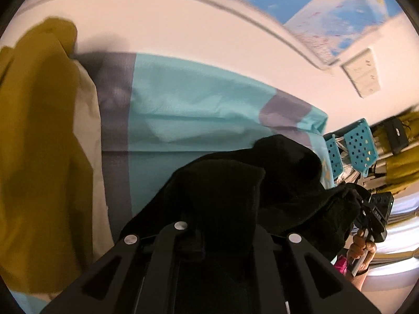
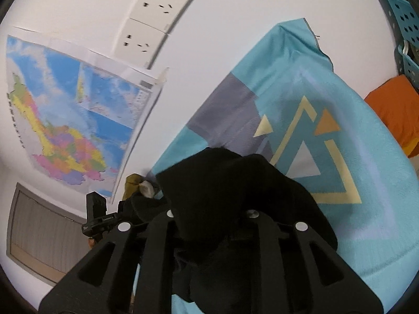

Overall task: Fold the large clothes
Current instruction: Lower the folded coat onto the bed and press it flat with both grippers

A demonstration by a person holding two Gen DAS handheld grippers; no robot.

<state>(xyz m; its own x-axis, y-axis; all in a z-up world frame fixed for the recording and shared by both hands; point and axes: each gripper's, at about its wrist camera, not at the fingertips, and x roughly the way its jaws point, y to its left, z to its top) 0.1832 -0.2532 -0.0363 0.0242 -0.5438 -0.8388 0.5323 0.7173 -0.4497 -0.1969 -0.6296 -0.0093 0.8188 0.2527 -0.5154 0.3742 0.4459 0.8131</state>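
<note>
A black fleece garment (image 1: 262, 178) hangs bunched between my two grippers above a bed with a teal and grey patterned cover (image 1: 196, 99). My left gripper (image 1: 220, 209) is shut on one end of it, and the cloth drapes over and hides the fingertips. In the left wrist view the garment stretches right to my right gripper (image 1: 366, 206), held by a person's hand (image 1: 361, 248). The right wrist view shows the same garment (image 2: 222, 183) piled over my right gripper (image 2: 212, 209), gripped between its fingers. My left gripper (image 2: 104, 219) shows at the lower left there.
A mustard cloth (image 1: 39, 130) lies over a pale pillow at the bed's left end. Blue perforated baskets (image 1: 358, 144) stand past the bed's right end. An orange cushion (image 2: 390, 104) lies beside the cover (image 2: 366, 157). A map (image 2: 65, 117) and wall sockets (image 2: 157, 5) are on the white wall.
</note>
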